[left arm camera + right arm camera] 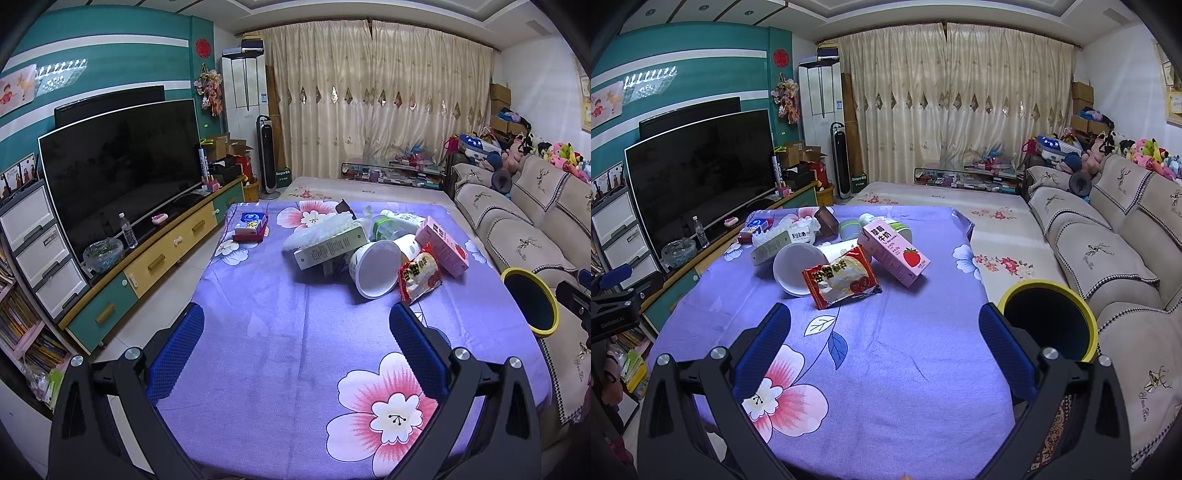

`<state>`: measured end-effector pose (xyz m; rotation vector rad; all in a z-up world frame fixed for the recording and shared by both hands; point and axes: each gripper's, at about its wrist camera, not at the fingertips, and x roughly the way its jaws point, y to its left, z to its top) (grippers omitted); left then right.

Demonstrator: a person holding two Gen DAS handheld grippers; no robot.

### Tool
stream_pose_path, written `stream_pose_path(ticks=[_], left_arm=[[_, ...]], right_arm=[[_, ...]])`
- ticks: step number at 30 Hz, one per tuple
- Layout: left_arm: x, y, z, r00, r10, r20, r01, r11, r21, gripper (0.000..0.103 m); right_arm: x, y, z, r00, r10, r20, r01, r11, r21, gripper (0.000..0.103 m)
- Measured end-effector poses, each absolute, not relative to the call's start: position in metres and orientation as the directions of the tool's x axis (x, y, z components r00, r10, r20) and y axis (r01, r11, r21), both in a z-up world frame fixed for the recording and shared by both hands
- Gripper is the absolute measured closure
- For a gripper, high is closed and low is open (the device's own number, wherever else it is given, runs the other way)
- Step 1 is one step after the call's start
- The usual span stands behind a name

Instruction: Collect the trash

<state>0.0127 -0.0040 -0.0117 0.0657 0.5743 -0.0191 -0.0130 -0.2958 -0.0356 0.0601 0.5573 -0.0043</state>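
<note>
2 claws (295, 332) (882, 332) open, empty | 1 pink carton (894, 255) | 1 bin (1049, 325)

Left tool (295, 332) and right tool (884, 328) agape, empty

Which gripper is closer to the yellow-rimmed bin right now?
Right. The right gripper hangs open beside the yellow-rimmed bin, its right finger just in front of the rim. The left gripper, also open, sits over the purple tablecloth, farther left of the bin.
</note>
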Motion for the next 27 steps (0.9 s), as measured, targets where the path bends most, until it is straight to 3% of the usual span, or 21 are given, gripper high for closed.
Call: stream_pose_path(ticks=[27], left_arm=[[0.0145, -0.0062, -0.0133, 0.837, -0.002, -0.547, 0.038, 0.998, 0.055, 0.004]], right_arm=[[-0.0123, -0.2964, -0.0356, 0.846, 0.012, -0.533, 0.021, 0.998, 0.056, 0.006]])
